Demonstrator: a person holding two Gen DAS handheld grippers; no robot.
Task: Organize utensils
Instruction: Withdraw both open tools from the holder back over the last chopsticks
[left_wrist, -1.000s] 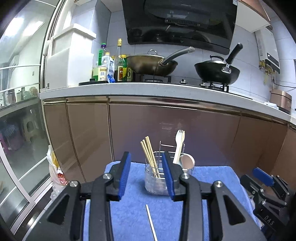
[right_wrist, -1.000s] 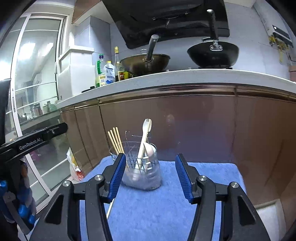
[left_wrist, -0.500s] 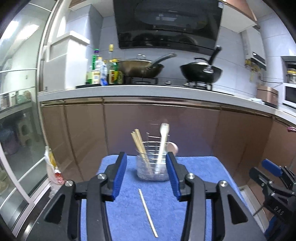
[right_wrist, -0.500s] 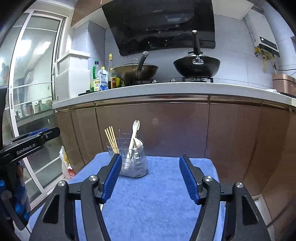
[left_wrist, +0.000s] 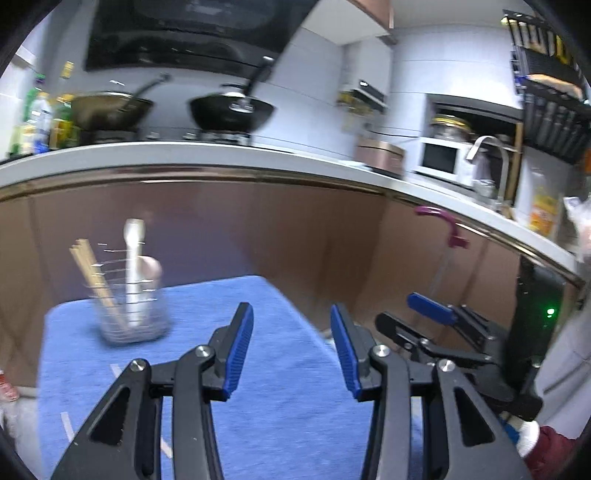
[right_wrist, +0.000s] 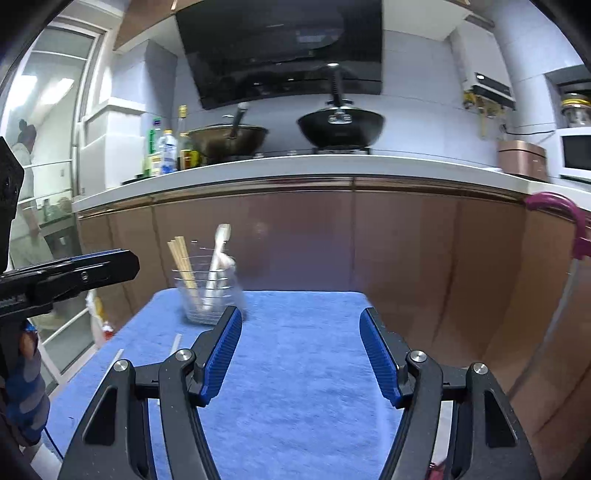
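One clear holder at 11 o'clock on blue-covered table, holding chopsticks, one pale fork; two loose chopsticks beside it, blurred, count uncertain; left claw apart, empty; right claw apart, empty.

We see both wrist views looking low across the blue-clothed surface toward the cabinets, sharing the somewhat blurred utensil holder.

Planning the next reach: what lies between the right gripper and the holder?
Only bare blue towel between the right gripper and the holder, per the right wrist view; a loose chopstick lies off to the left.
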